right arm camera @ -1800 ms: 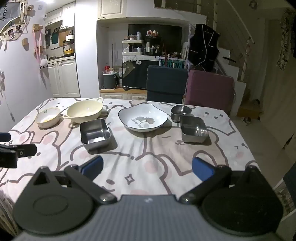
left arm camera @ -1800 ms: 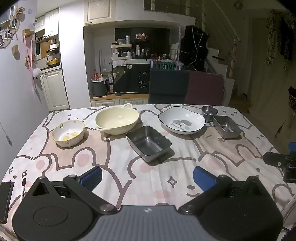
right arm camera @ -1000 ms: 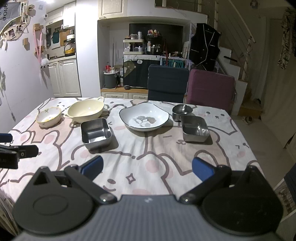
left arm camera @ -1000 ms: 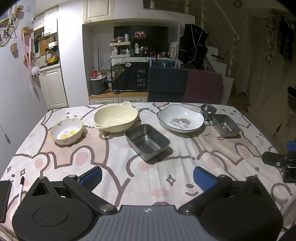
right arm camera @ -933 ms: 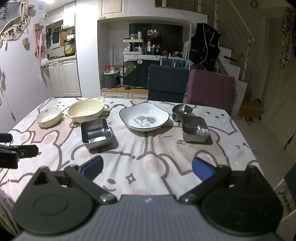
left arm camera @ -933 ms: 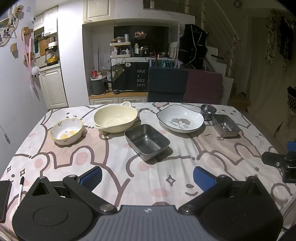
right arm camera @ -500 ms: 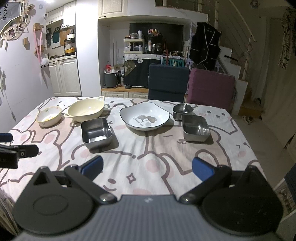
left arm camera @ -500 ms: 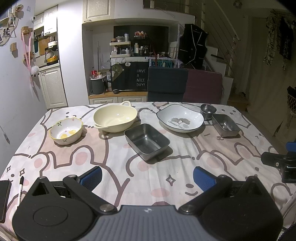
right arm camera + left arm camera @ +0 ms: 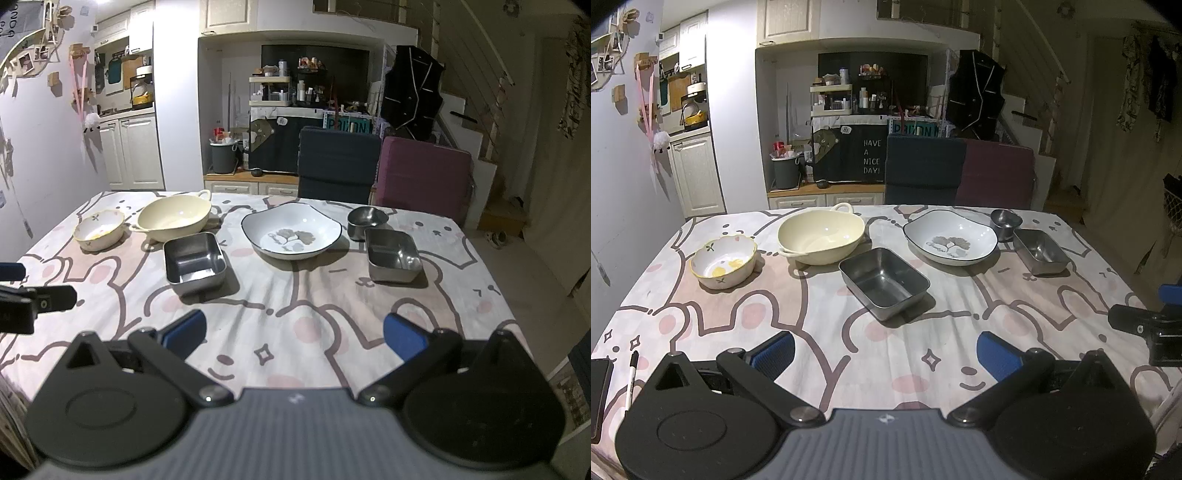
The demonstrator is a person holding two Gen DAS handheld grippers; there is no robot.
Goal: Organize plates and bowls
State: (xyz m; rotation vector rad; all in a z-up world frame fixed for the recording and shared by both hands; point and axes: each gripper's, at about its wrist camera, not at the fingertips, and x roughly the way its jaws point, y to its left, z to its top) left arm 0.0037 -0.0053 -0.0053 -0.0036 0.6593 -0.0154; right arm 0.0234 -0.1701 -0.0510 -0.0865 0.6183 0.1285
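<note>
Across the far half of the table stand a small flowered bowl [image 9: 723, 261], a cream two-handled bowl [image 9: 820, 238], a steel rectangular tray [image 9: 884, 281], a white plate with a leaf print [image 9: 951, 236], a small steel cup [image 9: 1006, 222] and a smaller steel tray [image 9: 1039, 251]. The same row shows in the right wrist view: flowered bowl [image 9: 98, 228], cream bowl [image 9: 173, 217], tray [image 9: 194, 260], plate [image 9: 291, 229], cup [image 9: 367, 220], small tray [image 9: 393, 254]. My left gripper [image 9: 885, 354] and right gripper [image 9: 293, 334] hover open over the near edge, holding nothing.
A rabbit-print cloth [image 9: 827, 325] covers the table. A black phone [image 9: 597, 395] and a pen [image 9: 631, 373] lie at its near left corner. A dark blue chair [image 9: 925, 168] and a maroon chair [image 9: 999, 175] stand behind the far edge.
Both views have shifted only slightly. The dishes stay where they were and both grippers stay open.
</note>
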